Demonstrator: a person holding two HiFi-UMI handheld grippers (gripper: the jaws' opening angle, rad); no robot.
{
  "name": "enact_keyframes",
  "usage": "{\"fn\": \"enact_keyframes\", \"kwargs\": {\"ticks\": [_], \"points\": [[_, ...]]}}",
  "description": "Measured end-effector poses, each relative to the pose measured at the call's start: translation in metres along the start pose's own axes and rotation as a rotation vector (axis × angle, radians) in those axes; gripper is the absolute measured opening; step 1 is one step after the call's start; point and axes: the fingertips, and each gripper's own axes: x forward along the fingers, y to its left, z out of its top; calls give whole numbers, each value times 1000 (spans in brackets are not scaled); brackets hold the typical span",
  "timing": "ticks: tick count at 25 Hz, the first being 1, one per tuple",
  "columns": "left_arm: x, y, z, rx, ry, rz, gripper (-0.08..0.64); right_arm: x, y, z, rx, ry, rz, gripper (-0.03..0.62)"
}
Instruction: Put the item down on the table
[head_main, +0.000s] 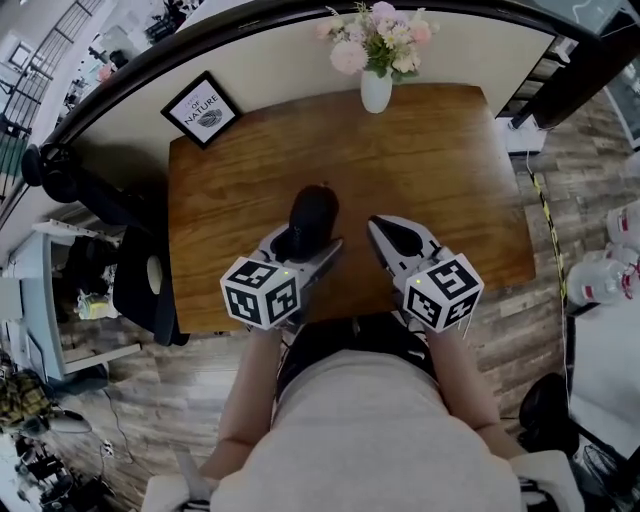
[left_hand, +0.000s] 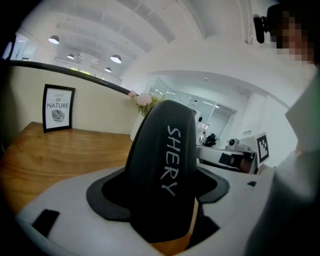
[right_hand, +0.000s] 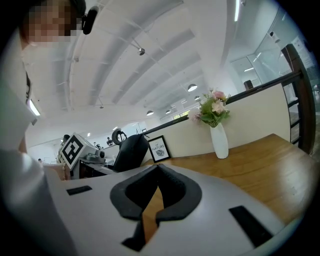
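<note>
Two grippers are over the wooden table (head_main: 430, 160) in the head view. Your left gripper (head_main: 306, 246) has the black item (head_main: 312, 212) between its jaws, near the table's middle, pointing toward 12 o'clock; I cannot tell if it touches the wood. Your right gripper (head_main: 384, 230) is at its 3 o'clock, apart from it.

In the left gripper view, both jaws press on the black item (left_hand: 160, 165), lettered SHERY.

In the right gripper view, the jaws meet at the tips with nothing between; a white vase (right_hand: 219, 141) stands at 1 o'clock.
</note>
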Motion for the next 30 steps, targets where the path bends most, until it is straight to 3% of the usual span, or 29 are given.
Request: {"fn": "enact_keyframes", "kwargs": {"ticks": [7,12,19,30], "points": [[19,13,-8,41,72,-2,368,5,-7,-16,18,29,-24,9],[31,21,-19,72,137,-7,368,7,-12,-28,-20,70,-54,10],[49,36,-38,75,210,-23,368,8,-31,-50,5,112,-104,9],[90,70,-52,196,355,-10,368,2,-71,-71,44,143,-198,10]]}}
